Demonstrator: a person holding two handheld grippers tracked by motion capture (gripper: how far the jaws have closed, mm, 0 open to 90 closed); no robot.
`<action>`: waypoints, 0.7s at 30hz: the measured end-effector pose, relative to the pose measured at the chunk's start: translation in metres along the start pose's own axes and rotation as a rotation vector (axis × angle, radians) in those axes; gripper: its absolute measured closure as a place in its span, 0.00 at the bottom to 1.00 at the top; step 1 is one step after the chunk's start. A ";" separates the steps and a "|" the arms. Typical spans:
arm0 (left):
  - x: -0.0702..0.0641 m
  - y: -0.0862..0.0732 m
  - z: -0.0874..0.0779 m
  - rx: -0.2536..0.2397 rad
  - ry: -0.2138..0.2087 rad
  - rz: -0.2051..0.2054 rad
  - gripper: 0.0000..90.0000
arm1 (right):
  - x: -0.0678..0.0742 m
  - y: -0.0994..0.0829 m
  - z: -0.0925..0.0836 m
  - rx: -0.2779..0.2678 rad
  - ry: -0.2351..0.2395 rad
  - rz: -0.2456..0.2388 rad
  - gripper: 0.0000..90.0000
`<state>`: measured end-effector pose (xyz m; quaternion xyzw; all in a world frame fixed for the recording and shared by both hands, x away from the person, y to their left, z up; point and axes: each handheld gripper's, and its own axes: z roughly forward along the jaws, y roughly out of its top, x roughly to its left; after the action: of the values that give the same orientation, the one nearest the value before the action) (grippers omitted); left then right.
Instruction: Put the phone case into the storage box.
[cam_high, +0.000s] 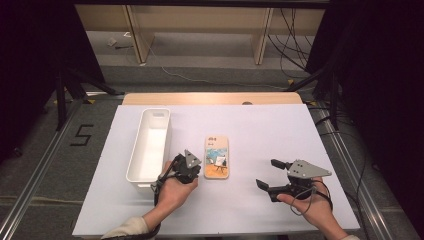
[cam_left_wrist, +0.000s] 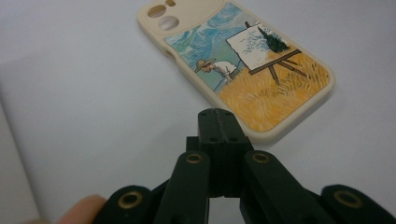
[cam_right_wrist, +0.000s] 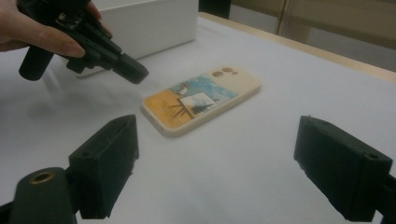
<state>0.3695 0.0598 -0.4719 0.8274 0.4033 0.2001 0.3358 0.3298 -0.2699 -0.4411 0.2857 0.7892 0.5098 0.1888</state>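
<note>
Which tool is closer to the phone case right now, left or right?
Left. The left tool, jaws shut, sits just beside the phone case's near left corner without touching it. The right tool, jaws wide open, is well off to the case's right.

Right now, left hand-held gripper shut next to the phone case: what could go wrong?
1. The left hand-held gripper is shut beside the phone case, so moving in would likely push the case rather than grasp it.
2. The case lies flat on the white sheet, leaving little edge to pinch.
</note>
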 end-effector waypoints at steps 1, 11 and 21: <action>-0.001 0.001 0.003 0.003 0.001 -0.002 1.00 | 0.000 0.000 0.000 0.000 0.001 0.000 0.17; -0.004 0.005 0.017 0.035 0.003 -0.044 1.00 | 0.000 0.000 -0.001 -0.004 0.003 0.003 0.17; -0.004 0.004 0.024 0.046 -0.002 -0.064 1.00 | 0.000 0.000 -0.001 -0.003 0.003 0.003 0.17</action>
<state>0.3835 0.0457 -0.4859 0.8218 0.4337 0.1791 0.3233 0.3294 -0.2701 -0.4407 0.2857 0.7882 0.5119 0.1873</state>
